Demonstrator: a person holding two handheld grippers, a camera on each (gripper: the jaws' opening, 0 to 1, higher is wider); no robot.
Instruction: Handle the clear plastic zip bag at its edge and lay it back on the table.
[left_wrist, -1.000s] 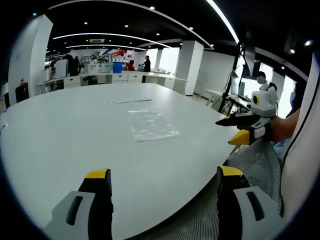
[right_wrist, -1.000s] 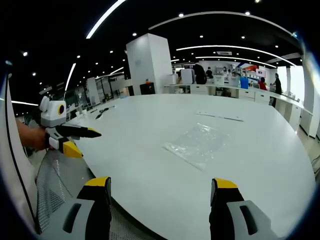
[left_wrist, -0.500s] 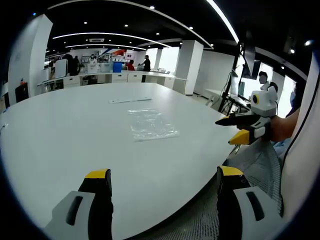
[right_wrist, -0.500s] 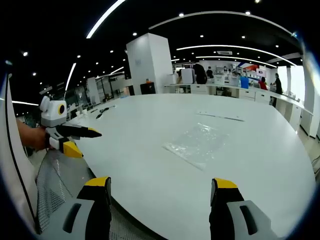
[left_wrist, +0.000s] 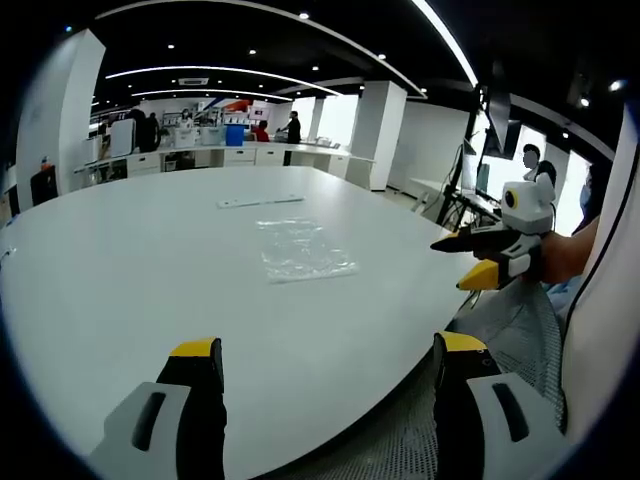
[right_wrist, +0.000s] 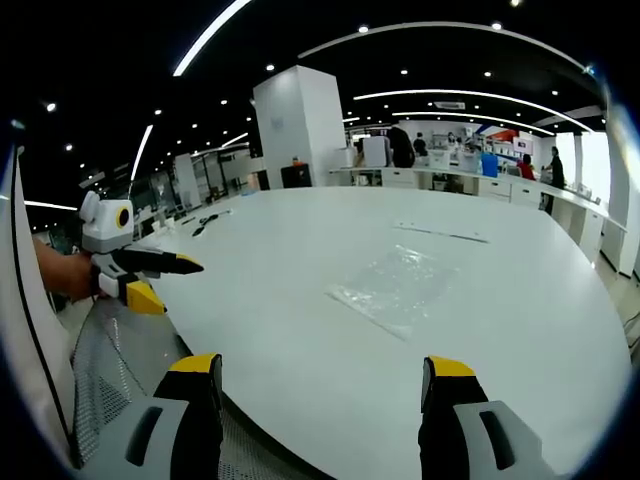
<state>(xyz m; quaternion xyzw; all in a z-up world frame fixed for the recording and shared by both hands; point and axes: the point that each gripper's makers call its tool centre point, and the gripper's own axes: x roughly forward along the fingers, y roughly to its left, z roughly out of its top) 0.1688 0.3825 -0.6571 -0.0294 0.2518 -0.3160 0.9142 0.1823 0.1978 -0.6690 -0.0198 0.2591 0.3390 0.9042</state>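
Observation:
A clear plastic zip bag (left_wrist: 301, 250) lies flat on the big white round table (left_wrist: 130, 260), well beyond both grippers. In the right gripper view the same bag (right_wrist: 395, 290) rests right of centre on the table (right_wrist: 280, 260). My left gripper (left_wrist: 325, 352) hangs open near the table's near edge, nothing between its yellow-tipped fingers. My right gripper (right_wrist: 327, 367) is open too and holds nothing. Each gripper appears in the other's view: the right one (left_wrist: 480, 262) off the table's right edge, the left one (right_wrist: 160, 282) at the left, held by a hand.
A thin clear strip (left_wrist: 260, 201) lies on the table beyond the bag. Small dark items (right_wrist: 205, 225) sit near the far left rim. A mesh chair seat (right_wrist: 120, 365) is under the table edge. Counters, a pillar (left_wrist: 385, 135) and people stand far behind.

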